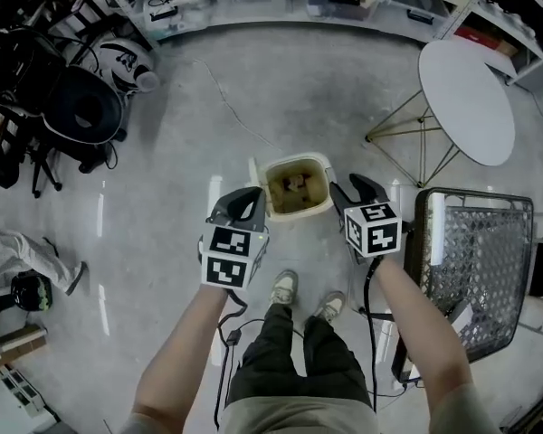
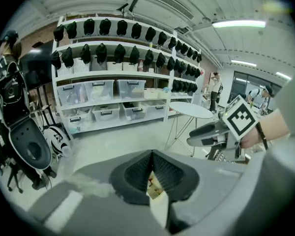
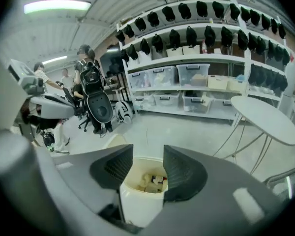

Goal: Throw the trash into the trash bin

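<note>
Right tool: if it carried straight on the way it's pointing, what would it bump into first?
The right tool looks straight at the open bin below, so probably the bin's rim or the trash inside; depth is unclear.

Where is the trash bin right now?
Head view, centre: the trash bin stands on the floor between the left gripper and right gripper, just ahead of the person's shoes.

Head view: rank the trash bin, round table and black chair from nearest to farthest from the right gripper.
From the right gripper:
1. trash bin, on the floor just to its left.
2. round table, ahead and to the right.
3. black chair, far off to the left.
</note>
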A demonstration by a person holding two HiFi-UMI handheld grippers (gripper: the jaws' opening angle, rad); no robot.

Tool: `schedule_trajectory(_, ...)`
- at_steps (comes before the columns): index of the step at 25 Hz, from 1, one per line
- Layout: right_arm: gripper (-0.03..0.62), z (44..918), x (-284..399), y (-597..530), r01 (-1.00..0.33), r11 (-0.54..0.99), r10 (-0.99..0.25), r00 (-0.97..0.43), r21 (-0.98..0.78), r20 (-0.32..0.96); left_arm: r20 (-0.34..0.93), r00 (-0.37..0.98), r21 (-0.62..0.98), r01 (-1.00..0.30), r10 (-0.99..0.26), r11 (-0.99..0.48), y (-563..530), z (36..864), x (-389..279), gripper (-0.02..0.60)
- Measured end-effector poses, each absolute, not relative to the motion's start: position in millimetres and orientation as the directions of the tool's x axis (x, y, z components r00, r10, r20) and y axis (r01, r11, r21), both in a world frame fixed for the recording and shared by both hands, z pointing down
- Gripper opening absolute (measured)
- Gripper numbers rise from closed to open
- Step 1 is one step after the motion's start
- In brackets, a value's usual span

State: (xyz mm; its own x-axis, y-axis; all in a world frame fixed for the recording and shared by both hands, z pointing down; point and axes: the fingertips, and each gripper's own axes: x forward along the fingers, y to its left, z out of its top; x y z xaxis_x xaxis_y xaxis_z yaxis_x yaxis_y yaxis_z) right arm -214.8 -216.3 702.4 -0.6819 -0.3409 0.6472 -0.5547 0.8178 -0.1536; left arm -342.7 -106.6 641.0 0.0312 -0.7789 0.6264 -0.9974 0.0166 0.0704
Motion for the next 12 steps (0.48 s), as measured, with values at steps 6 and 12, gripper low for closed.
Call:
schedule_trajectory(6,0.212,580,-186,-209,-0.560,0.814,-0.423,-0.752,-0.151,0.506,0.552,0.038,0.028,-0.999,-0.833,-0.027,-116,556,-329,0.003)
schedule_trajectory(12,0.221,455,-148,-196,-0.580,0.804,-0.512,-0.787,-0.131,0.344,0.497,0.055,-0.059,-0.994,-0.866,-0.097,-123,477,-308,0.003)
